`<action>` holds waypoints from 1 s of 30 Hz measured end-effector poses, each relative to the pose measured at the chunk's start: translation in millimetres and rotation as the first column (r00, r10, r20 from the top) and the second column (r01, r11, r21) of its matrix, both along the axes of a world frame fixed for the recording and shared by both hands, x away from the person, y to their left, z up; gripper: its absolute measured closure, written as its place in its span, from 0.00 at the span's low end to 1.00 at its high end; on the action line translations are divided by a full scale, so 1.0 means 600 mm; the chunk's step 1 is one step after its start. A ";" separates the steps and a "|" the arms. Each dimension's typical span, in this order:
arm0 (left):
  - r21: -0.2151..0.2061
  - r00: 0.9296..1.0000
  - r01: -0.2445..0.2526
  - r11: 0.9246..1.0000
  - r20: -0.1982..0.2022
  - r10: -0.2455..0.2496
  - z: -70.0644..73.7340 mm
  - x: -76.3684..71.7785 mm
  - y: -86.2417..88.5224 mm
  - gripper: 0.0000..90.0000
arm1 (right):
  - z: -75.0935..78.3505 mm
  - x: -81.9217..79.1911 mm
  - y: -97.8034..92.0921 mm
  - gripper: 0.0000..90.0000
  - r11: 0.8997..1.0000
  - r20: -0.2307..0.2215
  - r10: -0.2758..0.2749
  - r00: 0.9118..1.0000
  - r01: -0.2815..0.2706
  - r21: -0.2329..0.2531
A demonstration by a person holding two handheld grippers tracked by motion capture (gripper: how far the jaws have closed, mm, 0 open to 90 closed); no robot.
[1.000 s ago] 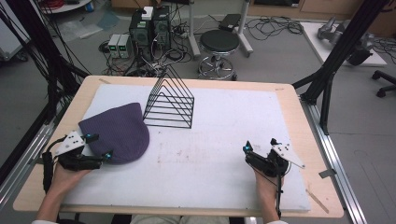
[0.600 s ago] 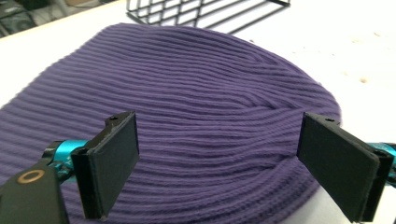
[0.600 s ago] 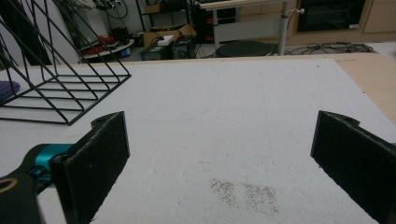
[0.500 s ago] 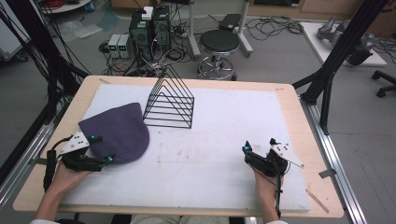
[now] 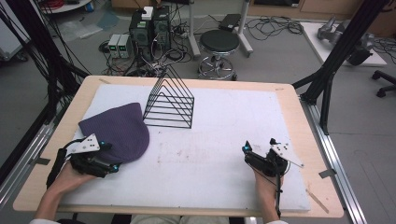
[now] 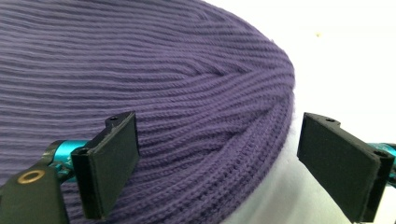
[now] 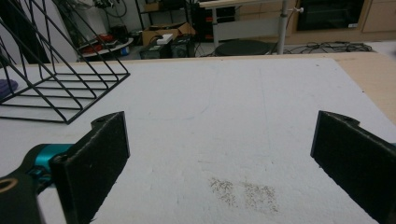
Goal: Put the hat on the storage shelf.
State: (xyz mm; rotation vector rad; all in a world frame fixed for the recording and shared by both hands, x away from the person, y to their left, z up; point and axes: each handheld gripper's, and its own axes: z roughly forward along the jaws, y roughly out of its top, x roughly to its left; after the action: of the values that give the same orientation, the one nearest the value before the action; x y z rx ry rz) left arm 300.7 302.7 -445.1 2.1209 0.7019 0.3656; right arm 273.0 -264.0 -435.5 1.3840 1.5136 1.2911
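Purple knit hat (image 6: 177,93) overruns the left gripper view (top, left)

Grey floor — black stool (image 5: 220,41), tangled cables (image 5: 275,24).

The hat (image 6: 177,93) is purple knitted cloth, ribbed and soft-looking, matt. The rack (image 5: 169,103) is thin black wire, smooth. A white matt sheet (image 5: 224,168), faintly speckled and scuffed, covers the worktop (image 5: 299,100), whose pale wood edge looks smooth. The left claw (image 6: 219,158) has matt black pads.

black wire rack (image 5: 169,104), round stool (image 5: 219,43), computers (image 5: 148,29)
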 end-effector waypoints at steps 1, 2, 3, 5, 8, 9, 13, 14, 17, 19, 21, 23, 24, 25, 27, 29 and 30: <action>0.008 1.000 0.006 1.000 -0.004 -0.006 -0.001 0.000 -0.001 0.15 | 0.000 0.000 0.000 0.04 1.000 0.000 0.000 1.000 0.000 0.000; 0.012 1.000 0.013 1.000 -0.008 -0.013 -0.002 0.001 -0.003 0.15 | 0.000 0.000 0.000 0.04 1.000 0.003 -0.001 1.000 0.001 -0.002; 0.025 1.000 0.021 0.999 -0.010 -0.021 -0.003 0.001 -0.004 0.15 | 0.000 0.000 0.000 0.04 1.000 0.000 -0.001 1.000 0.001 0.001; 0.079 0.999 0.033 0.996 -0.006 -0.033 -0.002 0.004 -0.008 0.16 | 0.000 0.001 -0.001 0.04 1.000 0.003 0.000 1.000 0.000 -0.004; 0.117 0.999 0.040 0.992 0.009 -0.041 -0.002 0.006 -0.011 0.23 | 0.000 0.000 -0.001 0.04 1.000 0.001 -0.002 1.000 0.002 -0.002; 0.116 0.999 0.042 0.992 0.006 -0.043 -0.001 0.007 -0.011 0.24 | 0.000 0.000 -0.001 0.04 1.000 0.002 -0.002 1.000 0.002 -0.002; 0.117 0.999 0.031 0.993 0.025 -0.034 0.000 0.009 -0.008 0.33 | 0.001 0.000 -0.001 0.04 1.000 0.007 -0.003 1.000 0.003 0.001; 0.122 0.999 0.028 0.992 0.030 -0.032 0.000 0.010 -0.007 0.37 | 0.001 0.000 -0.001 0.04 1.000 0.006 -0.002 1.000 0.002 0.001; 0.130 0.998 -0.007 0.991 0.057 0.000 0.001 0.011 -0.005 0.49 | 0.001 0.000 -0.001 0.04 1.000 0.005 -0.003 1.000 0.003 0.002; 0.137 0.998 -0.021 0.990 0.070 0.011 0.001 0.011 -0.005 0.58 | 0.001 0.000 -0.001 0.04 1.000 0.006 -0.005 1.000 0.005 0.002; 0.159 0.995 -0.045 0.986 0.092 0.031 0.002 0.010 -0.007 0.79 | 0.001 0.000 -0.001 0.04 1.000 0.004 -0.004 1.000 0.004 0.003; 0.163 0.995 -0.050 0.985 0.088 0.036 0.004 0.011 -0.008 0.83 | 0.001 0.000 -0.001 0.04 1.000 0.004 -0.004 1.000 0.004 0.003; 0.158 0.996 -0.059 0.986 0.077 0.048 0.006 0.013 -0.008 0.86 | 0.001 0.000 -0.001 0.04 1.000 0.003 -0.003 1.000 0.003 0.003; 0.156 0.996 -0.061 0.986 0.076 0.050 0.006 0.014 -0.008 0.87 | 0.001 0.000 0.000 0.04 1.000 0.004 -0.005 1.000 0.005 0.003; 0.151 0.996 -0.062 0.987 0.069 0.052 0.006 0.014 -0.007 0.87 | 0.001 0.000 0.000 0.04 1.000 0.006 -0.004 1.000 0.004 0.003; 0.144 0.996 -0.062 0.988 0.067 0.052 0.006 0.014 -0.006 0.87 | 0.001 0.000 -0.001 0.04 1.000 0.004 -0.003 1.000 0.003 0.002; 0.145 0.996 -0.064 0.987 0.070 0.054 0.007 0.014 -0.006 0.87 | 0.001 0.000 -0.001 0.04 1.000 0.004 -0.004 1.000 0.004 0.003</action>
State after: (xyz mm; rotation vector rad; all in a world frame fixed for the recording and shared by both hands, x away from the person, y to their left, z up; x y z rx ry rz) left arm 309.1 298.9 -441.2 2.2186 0.7196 0.5321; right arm 272.9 -264.4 -434.8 1.3850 1.5066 1.2929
